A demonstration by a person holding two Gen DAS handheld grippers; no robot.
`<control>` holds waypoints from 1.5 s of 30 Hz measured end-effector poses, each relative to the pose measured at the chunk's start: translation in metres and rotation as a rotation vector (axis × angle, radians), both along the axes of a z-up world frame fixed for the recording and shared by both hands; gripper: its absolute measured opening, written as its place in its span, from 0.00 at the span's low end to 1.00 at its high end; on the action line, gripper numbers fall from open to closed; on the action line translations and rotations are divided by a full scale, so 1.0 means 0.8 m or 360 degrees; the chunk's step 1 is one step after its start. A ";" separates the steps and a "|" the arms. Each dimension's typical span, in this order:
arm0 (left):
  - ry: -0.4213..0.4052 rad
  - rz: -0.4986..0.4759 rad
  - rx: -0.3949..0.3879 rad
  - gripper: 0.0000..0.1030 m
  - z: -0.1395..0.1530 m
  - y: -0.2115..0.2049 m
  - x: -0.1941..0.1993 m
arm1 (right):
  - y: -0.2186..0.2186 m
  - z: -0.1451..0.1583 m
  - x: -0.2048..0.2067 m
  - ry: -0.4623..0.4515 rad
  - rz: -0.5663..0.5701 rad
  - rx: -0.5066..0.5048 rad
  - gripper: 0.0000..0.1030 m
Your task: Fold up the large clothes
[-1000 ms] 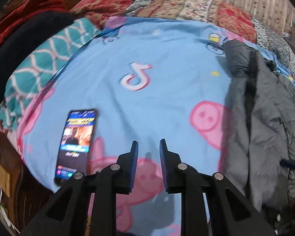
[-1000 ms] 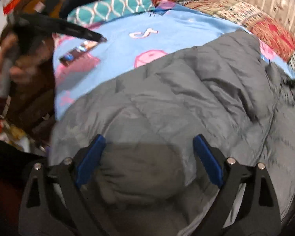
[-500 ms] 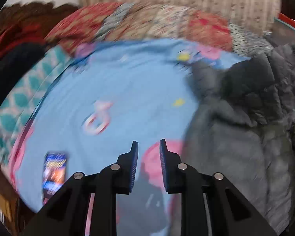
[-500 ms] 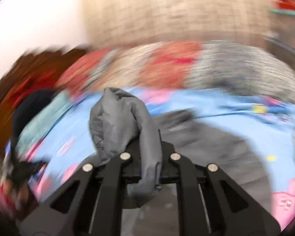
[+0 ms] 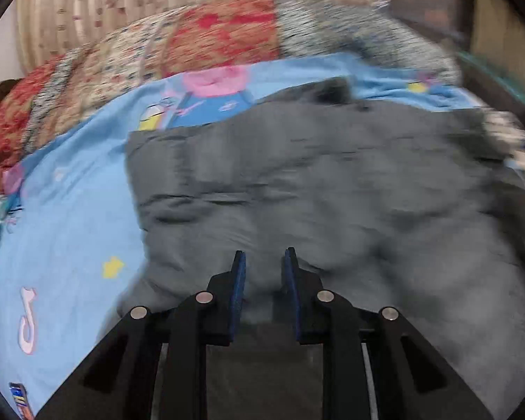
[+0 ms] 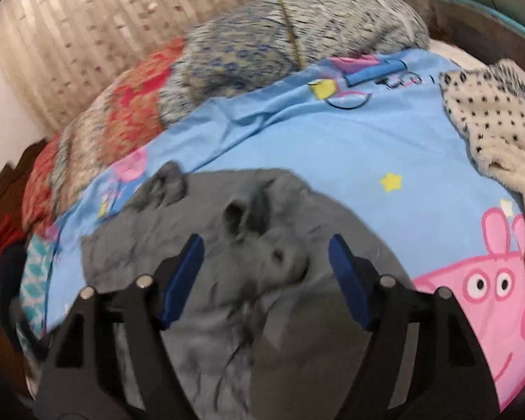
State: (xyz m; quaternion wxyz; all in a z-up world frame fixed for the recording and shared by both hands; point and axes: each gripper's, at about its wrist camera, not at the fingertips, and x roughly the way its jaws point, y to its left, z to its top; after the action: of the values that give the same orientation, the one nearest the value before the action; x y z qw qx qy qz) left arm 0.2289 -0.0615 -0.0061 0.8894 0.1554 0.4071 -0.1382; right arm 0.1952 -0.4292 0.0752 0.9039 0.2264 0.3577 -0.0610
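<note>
A large grey quilted jacket (image 5: pixel 315 189) lies spread on a light blue cartoon-print bedsheet (image 5: pixel 73 217). It also shows in the right wrist view (image 6: pixel 248 266), rumpled, on the same sheet (image 6: pixel 332 140). My left gripper (image 5: pixel 262 262) hovers over the jacket's near part with its jaws a narrow gap apart and nothing between them. My right gripper (image 6: pixel 266 248) is wide open over the jacket, empty.
A patchwork quilt (image 5: pixel 206 35) is bunched along the far side of the bed by a patterned curtain (image 6: pixel 87 35). A cream spotted fleece (image 6: pixel 497 126) lies at the right. A phone (image 5: pixel 19 395) lies on the sheet at the near left.
My right gripper held a fold of the jacket half a second ago and has let it go and opened wide. My left gripper has swung right from the bare sheet to over the jacket.
</note>
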 end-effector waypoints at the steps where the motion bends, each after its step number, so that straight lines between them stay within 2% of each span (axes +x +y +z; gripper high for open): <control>1: 0.0018 0.0083 0.0067 0.96 -0.013 0.009 0.017 | 0.006 0.004 -0.020 -0.0015 0.0009 -0.0057 0.69; 2: 0.0087 0.0172 0.0081 0.96 -0.029 0.025 0.036 | 0.010 0.004 -0.039 -0.0016 0.0004 -0.0105 0.69; 4: 0.0131 0.0280 0.0051 0.96 -0.037 0.049 0.055 | 0.009 0.006 -0.084 -0.0022 0.0000 -0.0169 0.69; 7: 0.0088 0.0237 0.0018 0.96 -0.011 0.056 0.042 | 0.008 -0.002 -0.154 -0.0010 -0.0053 -0.0311 0.69; 8: 0.0056 0.0217 -0.0001 0.96 0.000 0.057 0.031 | 0.004 -0.008 -0.176 0.0013 -0.0084 -0.0310 0.69; 13: -0.0002 0.0110 -0.0143 0.96 0.042 0.061 -0.041 | -0.020 -0.047 -0.269 0.0140 -0.0211 -0.0182 0.69; 16: 0.0035 0.0043 -0.0185 0.96 0.046 0.062 -0.086 | -0.033 -0.084 -0.306 0.0264 -0.0265 -0.0106 0.69; 19: 0.0080 -0.0021 -0.0150 0.96 0.038 0.064 -0.123 | -0.031 -0.125 -0.320 0.0387 -0.0217 0.0018 0.68; 21: 0.0094 -0.0049 -0.0109 0.96 0.033 0.064 -0.150 | -0.017 -0.137 -0.321 0.0367 -0.0091 0.0151 0.41; 22: 0.0098 -0.0060 -0.0089 0.96 0.031 0.066 -0.163 | -0.013 -0.135 -0.317 0.0373 -0.0054 0.0145 0.14; 23: 0.0103 -0.0062 -0.0073 0.96 0.030 0.068 -0.173 | -0.014 -0.127 -0.314 0.0384 -0.0045 0.0093 0.04; 24: 0.0107 -0.0057 -0.0061 0.96 0.030 0.072 -0.182 | -0.018 -0.115 -0.310 0.0392 -0.0053 -0.0012 0.04; 28: 0.0107 -0.0015 -0.0061 0.96 0.038 0.090 -0.197 | -0.074 -0.032 -0.279 0.0403 -0.0300 -0.0765 0.04; 29: 0.0103 -0.0002 -0.0064 0.96 0.041 0.092 -0.199 | -0.097 -0.008 -0.260 0.0395 -0.0356 -0.1030 0.04; 30: 0.0100 0.0013 -0.0065 0.96 0.044 0.095 -0.200 | -0.109 -0.001 -0.246 0.0412 -0.0375 -0.1170 0.08; 32: 0.0100 0.0038 -0.0075 0.96 0.049 0.095 -0.199 | -0.145 0.002 -0.214 0.0523 -0.0487 -0.1438 0.36; 33: 0.0100 0.0046 -0.0081 0.96 0.051 0.094 -0.199 | -0.156 0.005 -0.209 0.0515 -0.0537 -0.1440 0.42; 35: 0.0096 0.0060 -0.0109 0.96 0.058 0.096 -0.202 | -0.174 0.016 -0.222 0.0367 -0.0619 -0.1180 0.60; 37: 0.0096 0.0052 -0.0116 0.96 0.061 0.096 -0.205 | -0.186 0.021 -0.271 0.0024 -0.0660 -0.0599 0.68; 39: 0.0111 0.0037 -0.0102 0.96 0.058 0.092 -0.207 | -0.185 0.004 -0.310 -0.0180 -0.0668 -0.0194 0.71; 40: 0.0125 0.0024 -0.0091 0.96 0.055 0.089 -0.206 | -0.178 -0.019 -0.334 -0.0278 -0.0626 0.0079 0.71; 42: 0.0156 -0.0009 -0.0062 0.96 0.047 0.078 -0.205 | -0.157 -0.063 -0.345 -0.0314 -0.0569 0.0366 0.72; 45: 0.0185 -0.0039 -0.0052 0.96 0.042 0.061 -0.202 | -0.144 -0.131 -0.329 -0.0202 -0.0634 0.0571 0.72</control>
State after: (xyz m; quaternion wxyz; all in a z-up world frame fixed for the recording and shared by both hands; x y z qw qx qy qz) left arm 0.0672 -0.0128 0.0273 0.8649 0.1376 0.4538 -0.1645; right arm -0.0677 -0.5446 -0.0293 0.8402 0.4521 0.2538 -0.1588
